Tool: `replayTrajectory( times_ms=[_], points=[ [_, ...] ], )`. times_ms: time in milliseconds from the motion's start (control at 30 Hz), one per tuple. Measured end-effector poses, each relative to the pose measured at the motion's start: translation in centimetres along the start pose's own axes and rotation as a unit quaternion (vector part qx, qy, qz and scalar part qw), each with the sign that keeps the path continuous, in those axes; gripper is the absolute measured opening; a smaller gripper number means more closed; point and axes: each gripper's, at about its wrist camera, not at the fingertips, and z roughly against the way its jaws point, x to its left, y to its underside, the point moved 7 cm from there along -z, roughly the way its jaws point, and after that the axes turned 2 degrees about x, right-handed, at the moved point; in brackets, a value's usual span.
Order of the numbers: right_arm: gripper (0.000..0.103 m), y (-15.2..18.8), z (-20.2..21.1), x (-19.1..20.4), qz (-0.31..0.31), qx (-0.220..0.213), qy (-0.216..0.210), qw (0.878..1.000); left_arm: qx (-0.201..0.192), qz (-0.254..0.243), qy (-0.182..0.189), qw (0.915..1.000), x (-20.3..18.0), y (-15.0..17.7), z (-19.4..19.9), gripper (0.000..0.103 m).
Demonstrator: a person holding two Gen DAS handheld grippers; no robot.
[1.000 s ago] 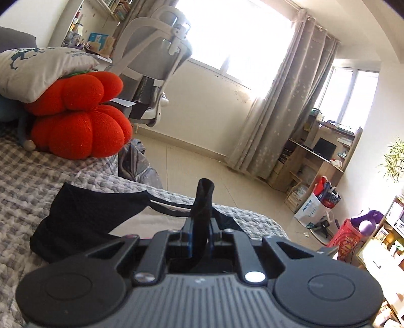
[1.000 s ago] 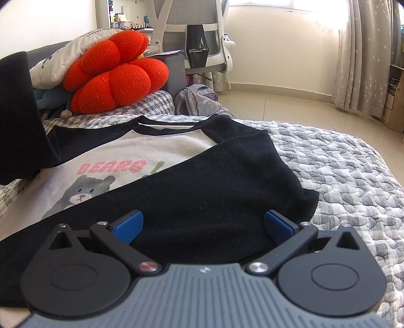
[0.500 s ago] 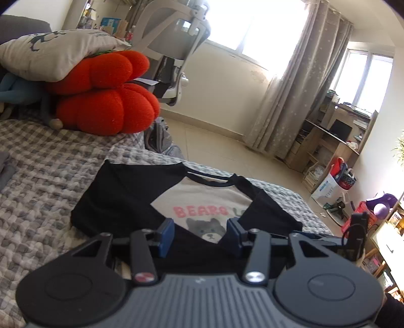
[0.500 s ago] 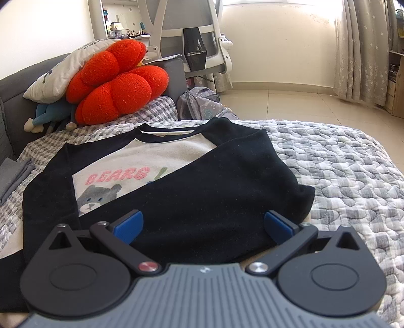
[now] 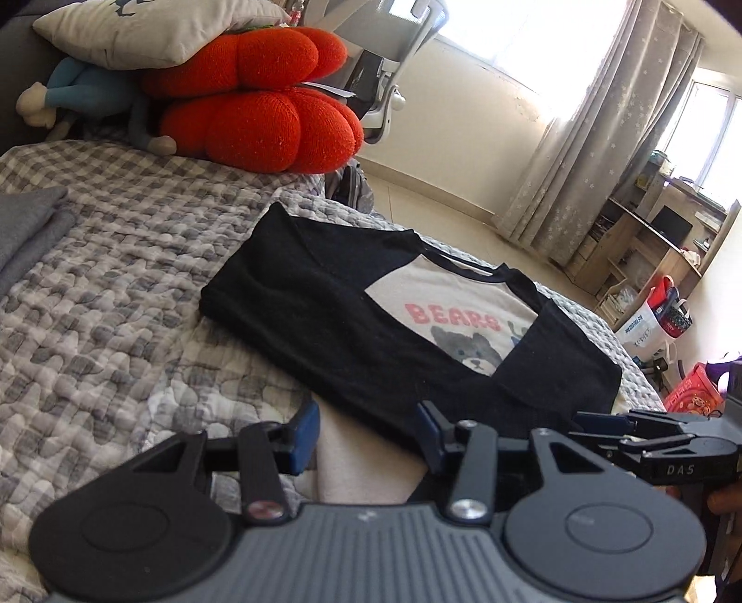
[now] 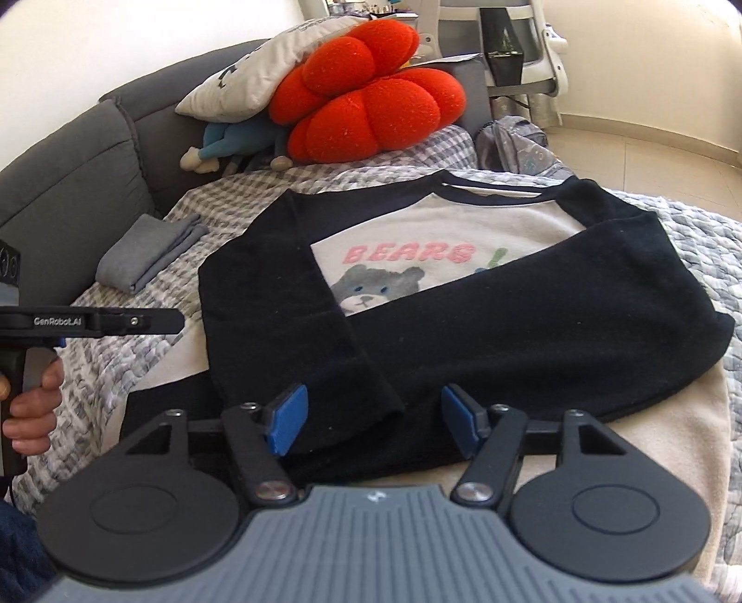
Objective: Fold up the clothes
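Note:
A long-sleeved shirt (image 5: 324, 320) (image 6: 547, 320) lies flat on the quilted bed (image 5: 106, 324). It has black sleeves and a cream front with a bear and the word BEARS. Both sleeves are folded across the chest. My left gripper (image 5: 366, 433) hovers open over the cream hem at the near left, with nothing gripped. My right gripper (image 6: 373, 420) is above the cuff of the folded left sleeve. Its jaws are closing, with the pads still apart from the cloth. Each gripper shows at the edge of the other's view: the right gripper (image 5: 598, 424) and the left gripper (image 6: 171, 321).
A red pumpkin cushion (image 6: 371, 93), a white pillow (image 5: 153, 23) and a blue plush toy (image 6: 232, 139) are piled at the head of the bed by the grey headboard (image 6: 69, 167). A folded grey cloth (image 6: 143, 255) lies left of the shirt. A backpack (image 6: 514, 144) and office chair stand beyond the bed.
My left gripper let go of the black sleeve, opened and sank toward the hem. That sleeve now lies across the chest. My right gripper's jaws have narrowed and its view swung left.

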Motion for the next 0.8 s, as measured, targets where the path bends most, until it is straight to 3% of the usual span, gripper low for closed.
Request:
replayTrajectory(
  times_ms=[33,100,200,500,633,700,800],
  points=[
    [0.064,0.0,0.0,0.1,0.007,-0.001,0.002,1.000,0.003,-0.001,0.000,1.0000,0.0,0.1,-0.2,0.047],
    [0.047,0.1,-0.1,0.2,0.015,-0.001,0.006,1.000,0.007,-0.003,0.000,1.0000,0.0,0.3,-0.5,0.047],
    [0.041,-0.1,0.0,0.0,-0.014,0.001,-0.016,1.000,0.013,-0.005,-0.002,0.9999,0.0,0.6,-0.8,0.047],
    [0.041,0.0,-0.2,0.0,-0.076,0.005,-0.080,0.994,0.016,-0.018,0.002,0.9997,-0.7,0.8,-1.2,0.047],
    [0.037,0.2,-0.3,-1.2,-0.131,-0.004,-0.105,0.986,0.017,-0.029,0.001,0.9994,-1.0,1.1,-1.3,0.047],
    [0.011,0.2,-0.3,-1.6,-0.140,-0.002,-0.094,0.986,0.017,-0.033,-0.001,0.9993,-1.0,1.2,-1.3,0.047],
    [0.006,-0.6,0.2,-1.4,-0.125,-0.008,-0.076,0.989,0.019,-0.033,0.000,0.9993,-1.0,1.1,-1.4,0.047]
  ],
)
